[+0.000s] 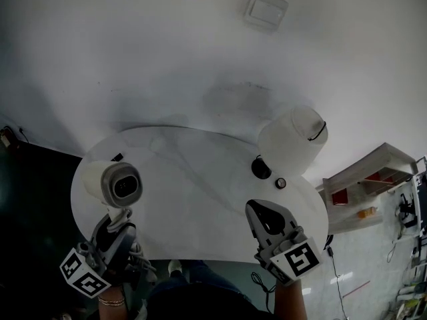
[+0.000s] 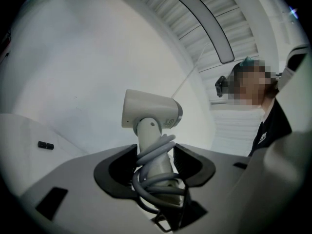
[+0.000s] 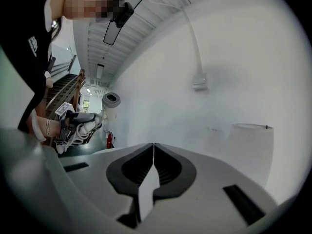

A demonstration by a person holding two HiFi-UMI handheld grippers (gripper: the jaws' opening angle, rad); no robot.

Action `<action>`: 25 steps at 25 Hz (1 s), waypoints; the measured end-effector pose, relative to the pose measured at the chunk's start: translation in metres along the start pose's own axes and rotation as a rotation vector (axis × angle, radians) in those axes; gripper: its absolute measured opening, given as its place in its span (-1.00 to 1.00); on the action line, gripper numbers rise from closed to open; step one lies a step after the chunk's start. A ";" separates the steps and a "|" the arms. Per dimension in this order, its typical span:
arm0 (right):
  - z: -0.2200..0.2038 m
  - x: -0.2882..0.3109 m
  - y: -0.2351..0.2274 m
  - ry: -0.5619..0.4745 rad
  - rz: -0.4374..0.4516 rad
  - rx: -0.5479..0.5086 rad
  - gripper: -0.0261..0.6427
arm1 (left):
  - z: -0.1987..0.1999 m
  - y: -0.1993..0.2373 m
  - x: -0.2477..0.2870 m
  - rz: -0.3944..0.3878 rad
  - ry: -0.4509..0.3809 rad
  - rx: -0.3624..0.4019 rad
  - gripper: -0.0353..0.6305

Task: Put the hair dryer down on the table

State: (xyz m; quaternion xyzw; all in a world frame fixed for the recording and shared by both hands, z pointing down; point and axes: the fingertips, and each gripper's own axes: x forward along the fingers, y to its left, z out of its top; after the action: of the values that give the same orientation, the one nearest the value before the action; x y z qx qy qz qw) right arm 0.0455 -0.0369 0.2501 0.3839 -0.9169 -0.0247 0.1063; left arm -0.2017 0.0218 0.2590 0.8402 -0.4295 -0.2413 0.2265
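Locate hair dryer (image 1: 115, 183) at lower left of head view, raised over table (image 1: 200, 205) edge. Note left gripper (image 2: 155, 161) clamped on handle and coiled cord (image 2: 157, 180); right gripper (image 3: 153, 152) closed, holding nothing. Beware cord snagging jaws at release, likely tipping dryer off edge.

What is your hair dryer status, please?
Left gripper shut on hair dryer, upright, not down. Right gripper shut, empty. Table bare centre; white container far right.

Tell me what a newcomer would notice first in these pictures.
The white hair dryer, held upright in the left claw with its grey cord wound round the handle, by the left edge of the round white table. Next, the right claw, shut and empty, at the table's near right, and a big white tub at its far right.
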 end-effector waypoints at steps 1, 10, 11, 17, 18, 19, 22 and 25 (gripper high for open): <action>0.000 0.002 -0.003 -0.003 0.005 0.001 -0.86 | -0.002 0.000 0.004 0.003 0.003 0.005 -0.17; -0.008 0.020 -0.030 -0.011 0.071 0.036 -0.86 | -0.018 0.001 0.036 0.029 0.019 -0.011 -0.17; -0.011 0.021 -0.038 -0.008 0.075 0.039 -0.86 | -0.022 0.001 0.043 0.036 0.025 -0.009 -0.17; -0.020 0.023 -0.058 -0.007 0.103 0.049 -0.86 | -0.037 0.004 0.060 0.077 0.036 -0.019 -0.17; -0.021 0.023 -0.058 -0.008 0.109 0.049 -0.86 | -0.038 0.006 0.059 0.084 0.032 -0.023 -0.17; -0.022 0.023 -0.058 -0.007 0.114 0.051 -0.86 | -0.039 0.007 0.058 0.093 0.029 -0.026 -0.17; -0.026 0.022 -0.059 -0.005 0.131 0.057 -0.86 | -0.042 0.012 0.056 0.123 0.027 -0.019 -0.17; -0.035 0.021 -0.063 0.002 0.144 0.064 -0.86 | -0.047 0.018 0.055 0.156 0.033 -0.010 -0.17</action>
State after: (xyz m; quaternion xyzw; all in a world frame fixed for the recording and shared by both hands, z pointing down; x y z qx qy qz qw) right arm 0.0824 -0.0947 0.2799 0.3200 -0.9424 0.0129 0.0964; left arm -0.1563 -0.0254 0.2944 0.8069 -0.4885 -0.2114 0.2560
